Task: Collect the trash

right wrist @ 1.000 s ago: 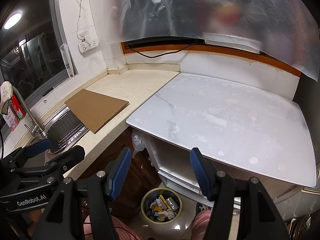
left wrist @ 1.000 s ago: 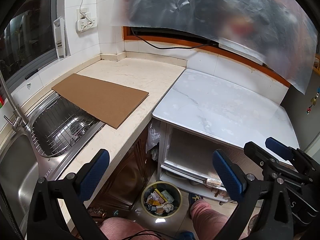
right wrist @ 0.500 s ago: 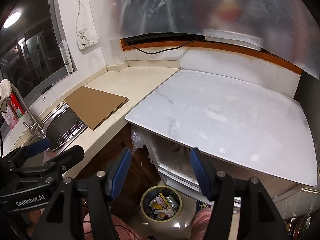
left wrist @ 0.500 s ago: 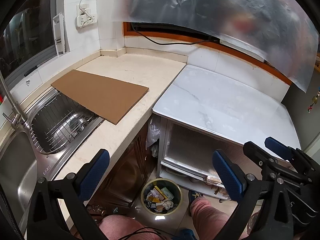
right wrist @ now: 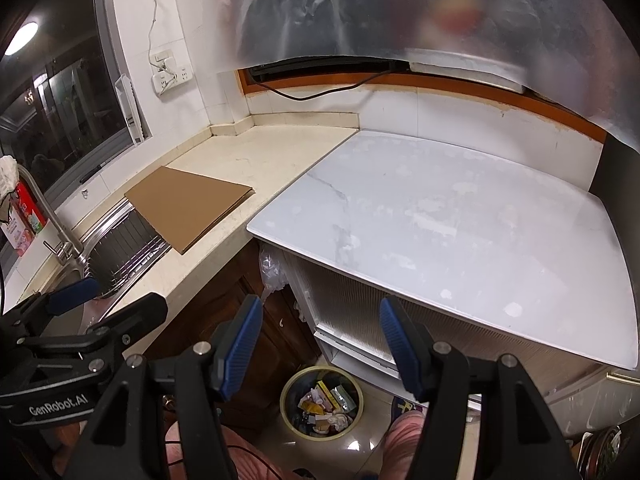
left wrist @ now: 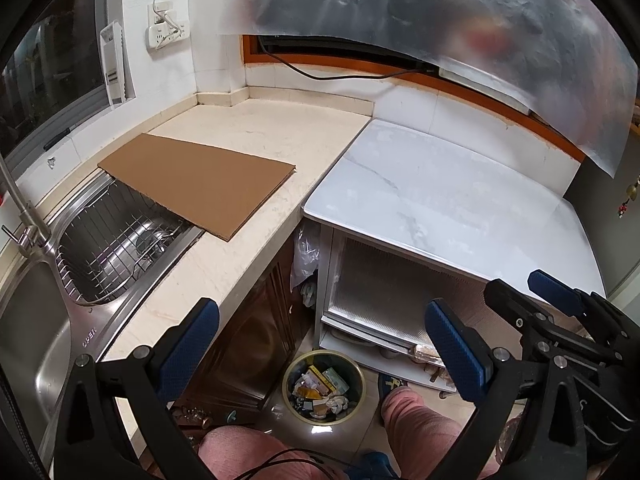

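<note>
Brown flat cardboard sheet (left wrist: 200,182) over the steel sink (left wrist: 36,320); both grippers' jaws wide, empty.

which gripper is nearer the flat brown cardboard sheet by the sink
Left. The left gripper is nearer the flat brown cardboard sheet; the right gripper hangs farther right, by the white marble table.

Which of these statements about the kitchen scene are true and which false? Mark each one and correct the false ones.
1. The cardboard sheet lies partly over the sink. True.
2. The trash bin stands on the white marble top. False: it stands on the floor, below the counter edge.
3. The left tool holds nothing. True.
4. The trash bin is empty. False: wrappers and crumpled paper lie in it.
5. The right tool is clamped on the cardboard sheet. False: its jaws stand open, with nothing between them.
</note>
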Motion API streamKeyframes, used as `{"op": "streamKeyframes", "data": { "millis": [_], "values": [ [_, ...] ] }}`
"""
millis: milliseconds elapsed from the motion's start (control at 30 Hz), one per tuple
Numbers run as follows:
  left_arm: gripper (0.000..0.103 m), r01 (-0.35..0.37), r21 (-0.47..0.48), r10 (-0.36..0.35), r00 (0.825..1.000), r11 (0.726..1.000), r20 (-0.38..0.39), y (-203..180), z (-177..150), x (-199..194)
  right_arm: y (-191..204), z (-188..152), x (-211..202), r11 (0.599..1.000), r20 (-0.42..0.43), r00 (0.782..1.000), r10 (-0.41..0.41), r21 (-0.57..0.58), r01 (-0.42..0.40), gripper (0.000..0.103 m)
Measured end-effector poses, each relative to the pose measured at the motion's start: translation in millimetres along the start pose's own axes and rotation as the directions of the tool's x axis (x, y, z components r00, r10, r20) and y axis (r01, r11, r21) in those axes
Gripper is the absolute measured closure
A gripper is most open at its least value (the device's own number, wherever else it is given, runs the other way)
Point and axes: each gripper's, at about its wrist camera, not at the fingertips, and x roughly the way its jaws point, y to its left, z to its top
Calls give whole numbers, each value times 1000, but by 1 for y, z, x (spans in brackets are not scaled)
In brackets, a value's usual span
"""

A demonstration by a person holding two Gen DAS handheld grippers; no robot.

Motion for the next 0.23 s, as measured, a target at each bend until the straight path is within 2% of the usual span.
{"op": "streamKeyframes", "data": {
  "millis": [233],
  "values": [
    [1, -1, 0, 1, 1000, 1000, -15, -1, -2, 6, -2, -3, 5, 1000, -9, 1000, -1, 5, 1, 41]
  ]
}}
